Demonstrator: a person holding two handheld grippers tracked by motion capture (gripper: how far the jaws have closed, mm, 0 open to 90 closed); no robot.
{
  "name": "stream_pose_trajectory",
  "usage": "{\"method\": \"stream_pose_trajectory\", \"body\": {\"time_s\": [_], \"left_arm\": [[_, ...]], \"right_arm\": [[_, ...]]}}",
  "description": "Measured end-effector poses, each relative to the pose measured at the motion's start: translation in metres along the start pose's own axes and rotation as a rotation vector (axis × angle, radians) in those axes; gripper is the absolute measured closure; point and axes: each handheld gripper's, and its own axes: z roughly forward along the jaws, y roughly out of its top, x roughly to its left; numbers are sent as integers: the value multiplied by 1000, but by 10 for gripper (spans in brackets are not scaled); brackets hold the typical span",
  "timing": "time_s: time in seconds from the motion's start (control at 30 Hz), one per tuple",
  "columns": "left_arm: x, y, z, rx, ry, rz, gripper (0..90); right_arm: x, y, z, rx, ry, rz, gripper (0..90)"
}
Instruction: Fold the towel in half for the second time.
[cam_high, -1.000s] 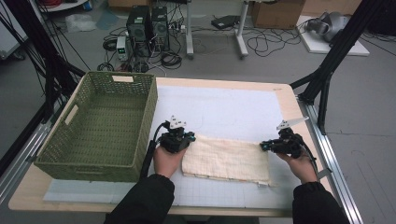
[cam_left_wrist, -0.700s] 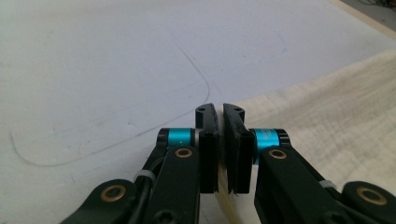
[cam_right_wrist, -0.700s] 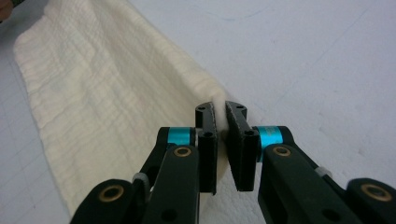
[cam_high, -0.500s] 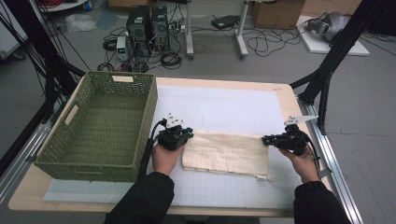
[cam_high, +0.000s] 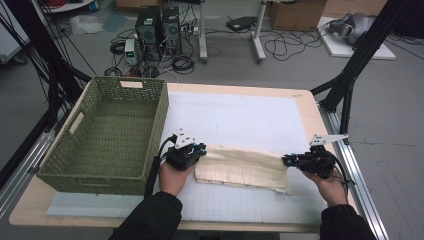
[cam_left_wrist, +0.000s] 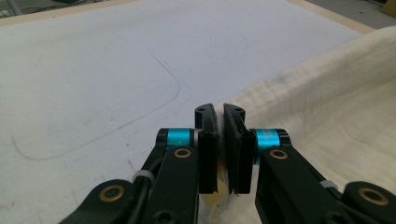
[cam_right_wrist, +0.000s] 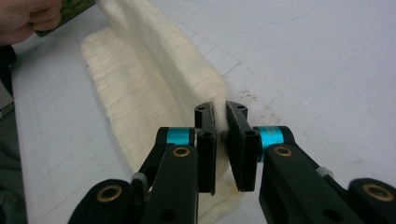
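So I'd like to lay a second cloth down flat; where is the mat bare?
The white mat is bare beyond the folded cream cloth, from the green woven basket across to the table's right edge. A narrower gridded strip lies bare in front of the cloth. Crowded: the cloth's two ends, each pinched by tongs.

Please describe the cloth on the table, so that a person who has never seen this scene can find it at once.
Start at the wooden table and its white mat. The cloth lies near the mat's front edge, right of the green basket, stretched between the left gripper and the right gripper. It is the only soft, cream-coloured, folded thing there.
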Motion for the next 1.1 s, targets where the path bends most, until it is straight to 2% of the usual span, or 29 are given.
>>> {"method": "stream_pose_trajectory", "body": {"time_s": [0.27,0.5,0.67,0.7,0.77,0.83,0.93,1.0,1.1], "left_arm": [[-10,-19,-12,21,-28,10,833],[-20,-26,-19,56,-54,28,808],[-23,-29,-22,85,-81,24,751],[-23,-29,-23,86,-90,23,727],[-24,-28,-25,93,-100,30,697],[-25,-28,-27,96,-117,25,662],[-24,-28,-30,106,-118,31,651],[-24,-28,-30,109,-112,42,701],[-24,-28,-30,115,-116,37,702]], "right_arm": [[14,-12,0,23,23,-38,816],[20,-23,1,60,30,-42,797],[23,-30,4,98,43,-40,703],[24,-31,3,103,43,-33,659],[25,-31,1,92,68,-27,637],[28,-28,-2,78,73,-35,593],[31,-24,-4,66,93,-41,565],[31,-21,-2,69,109,-42,560],[32,-18,3,75,114,-44,551]]}}
